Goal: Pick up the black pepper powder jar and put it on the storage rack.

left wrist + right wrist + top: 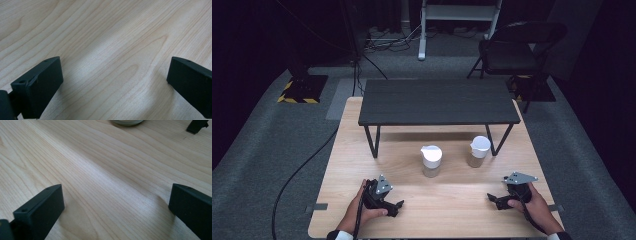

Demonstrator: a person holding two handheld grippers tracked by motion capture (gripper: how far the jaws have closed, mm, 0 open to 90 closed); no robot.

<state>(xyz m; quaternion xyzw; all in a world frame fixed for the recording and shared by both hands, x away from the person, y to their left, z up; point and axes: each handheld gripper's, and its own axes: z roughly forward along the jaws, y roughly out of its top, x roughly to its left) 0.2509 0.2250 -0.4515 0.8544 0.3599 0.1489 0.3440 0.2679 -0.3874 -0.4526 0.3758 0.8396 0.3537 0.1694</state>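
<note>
Two claws [398,205] [492,198] open, table [452,210] btwn bare

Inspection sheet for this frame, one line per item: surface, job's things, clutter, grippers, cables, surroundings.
Surface: light wooden table, with a black shelf on legs at its far side.
Job's things: two white-lidded jars, left jar and right jar, upright and apart.
Clutter: nothing seen.
Grippers: left gripper and right gripper low over the table, jaws open, empty.
Cables: black cable across the carpet.
Surroundings: folding chair, grey carpet.
</note>
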